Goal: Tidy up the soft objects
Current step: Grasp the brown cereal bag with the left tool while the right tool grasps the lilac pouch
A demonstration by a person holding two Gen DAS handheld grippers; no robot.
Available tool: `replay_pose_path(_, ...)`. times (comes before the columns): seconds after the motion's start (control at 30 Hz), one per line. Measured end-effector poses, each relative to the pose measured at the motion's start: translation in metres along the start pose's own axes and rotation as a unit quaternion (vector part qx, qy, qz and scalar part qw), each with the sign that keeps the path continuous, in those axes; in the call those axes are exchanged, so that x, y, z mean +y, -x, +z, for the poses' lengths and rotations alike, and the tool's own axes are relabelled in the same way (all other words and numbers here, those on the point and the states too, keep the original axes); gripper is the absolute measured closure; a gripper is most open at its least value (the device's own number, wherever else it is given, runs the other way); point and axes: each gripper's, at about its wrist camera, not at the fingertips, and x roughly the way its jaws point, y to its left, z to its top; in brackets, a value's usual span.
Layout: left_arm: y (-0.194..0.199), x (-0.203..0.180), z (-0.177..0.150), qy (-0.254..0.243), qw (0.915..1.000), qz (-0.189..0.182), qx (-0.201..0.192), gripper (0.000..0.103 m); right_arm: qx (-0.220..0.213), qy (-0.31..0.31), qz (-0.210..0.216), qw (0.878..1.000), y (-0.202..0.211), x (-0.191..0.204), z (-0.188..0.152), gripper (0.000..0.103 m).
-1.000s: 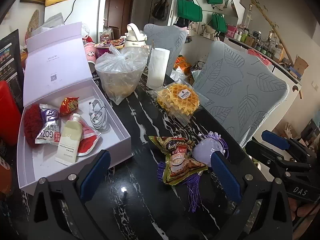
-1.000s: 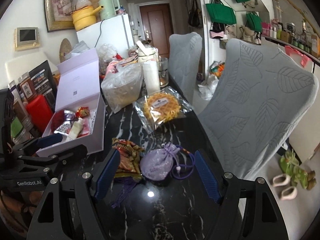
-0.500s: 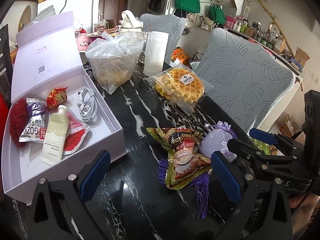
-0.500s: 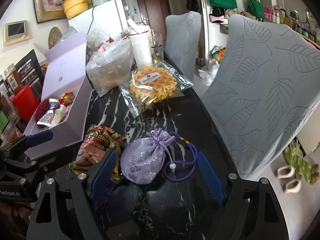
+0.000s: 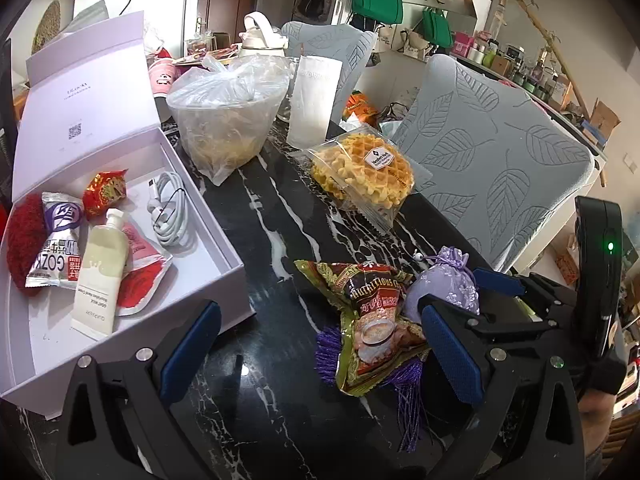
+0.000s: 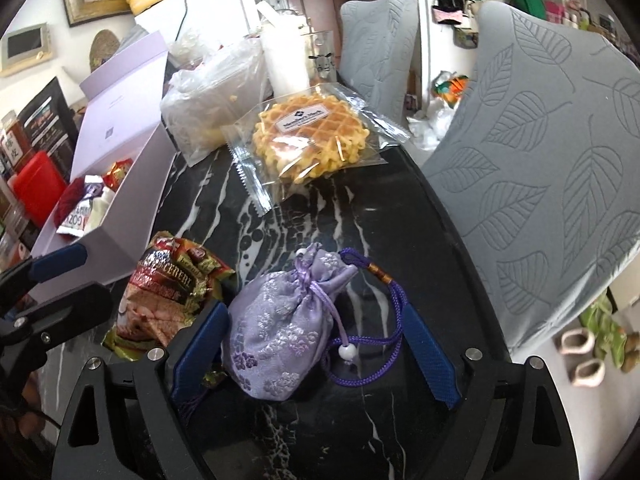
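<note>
Now 1 lilac pouch (image 6: 276,332) betw. opening right tool (image 6: 312,344), 1 cereal pkt (image 5: 372,312); left tool (image 5: 320,348) wide

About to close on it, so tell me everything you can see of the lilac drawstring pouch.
The lilac pouch looks like satin with woven flowers, plump, drawn shut at a gathered neck and lying on the black marble table. A purple cord with a white bead loops beside it. It sits between the right gripper fingers, whose jaws are opening; the left pad looks against it. A cereal packet lies alongside.
</note>
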Motion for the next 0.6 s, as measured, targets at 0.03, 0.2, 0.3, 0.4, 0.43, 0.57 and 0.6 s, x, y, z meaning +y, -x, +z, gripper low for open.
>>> replay_pose_path(0.03, 0.000, 0.000, 0.001, 0.000, 1.0000, -0.002, 0.000, 0.001, -0.001, 0.002, 0.000, 1.000, 0.000, 0.001, -0.001, 0.014)
replay_pose_path(0.2, -0.005, -0.006, 0.003, -0.009, 0.9999, -0.007, 0.006, 0.001, 0.000, 0.006, 0.018, 1.000, 0.001, 0.003, -0.004, 0.034)
replay_pose_path(0.3, -0.009, -0.010, 0.004, -0.017, 0.9997, -0.012, 0.015, 0.001, -0.002, 0.001, 0.032, 0.999, 0.002, 0.002, -0.005, 0.059)
replay_pose_path(0.4, -0.018, -0.013, 0.003, -0.021, 0.9992, -0.017, 0.030, 0.001, -0.010, -0.014, 0.032, 0.999, 0.007, -0.003, -0.008, 0.064)
replay_pose_path(0.43, -0.021, -0.014, 0.002, -0.021, 0.9990, -0.018, 0.035, 0.001, -0.012, -0.016, 0.030, 0.999, 0.010, -0.005, -0.009, 0.064)
replay_pose_path(0.57, -0.031, -0.019, 0.002, -0.019, 0.9980, -0.033, 0.051, 0.001, -0.020, -0.024, 0.015, 0.999, 0.021, -0.013, -0.014, 0.064)
replay_pose_path(0.6, -0.033, -0.021, 0.002, -0.020, 0.9978, -0.033, 0.053, 0.001, -0.022, -0.026, 0.013, 0.999, 0.024, -0.016, -0.015, 0.064)
